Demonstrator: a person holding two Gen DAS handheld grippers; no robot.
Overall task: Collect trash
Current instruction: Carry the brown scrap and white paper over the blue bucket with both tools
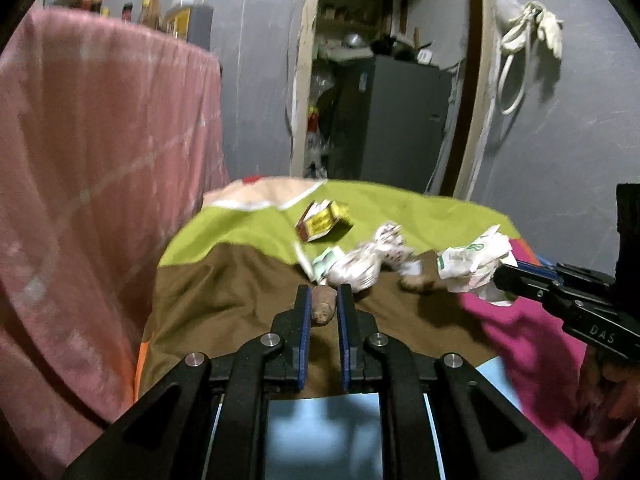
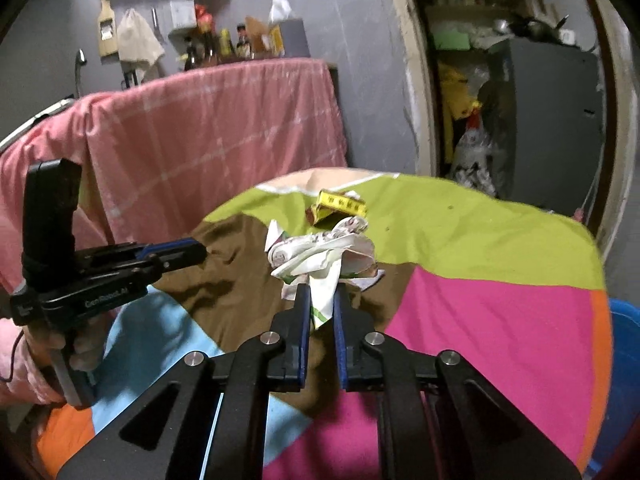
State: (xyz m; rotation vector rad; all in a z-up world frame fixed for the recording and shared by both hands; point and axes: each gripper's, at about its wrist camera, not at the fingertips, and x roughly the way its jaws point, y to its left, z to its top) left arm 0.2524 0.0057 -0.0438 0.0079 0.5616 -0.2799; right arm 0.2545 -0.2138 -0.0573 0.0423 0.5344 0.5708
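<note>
Left wrist: left tool (image 1: 323,300) clamped on brown lump (image 1: 322,308), right tool (image 2: 321,300) on crumpled wrapper (image 2: 324,256). Next: carry both to bin, not visible.

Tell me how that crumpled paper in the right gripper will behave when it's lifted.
The crumpled paper looks light and floppy, so it will probably sag. The right gripper pinches only a lower flap, so it may slip or tear.

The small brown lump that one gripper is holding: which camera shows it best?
The left wrist view: the brown lump sits centred between the left gripper pads, close up. The right wrist view shows that gripper side-on only, and the lump cannot be made out.
</note>
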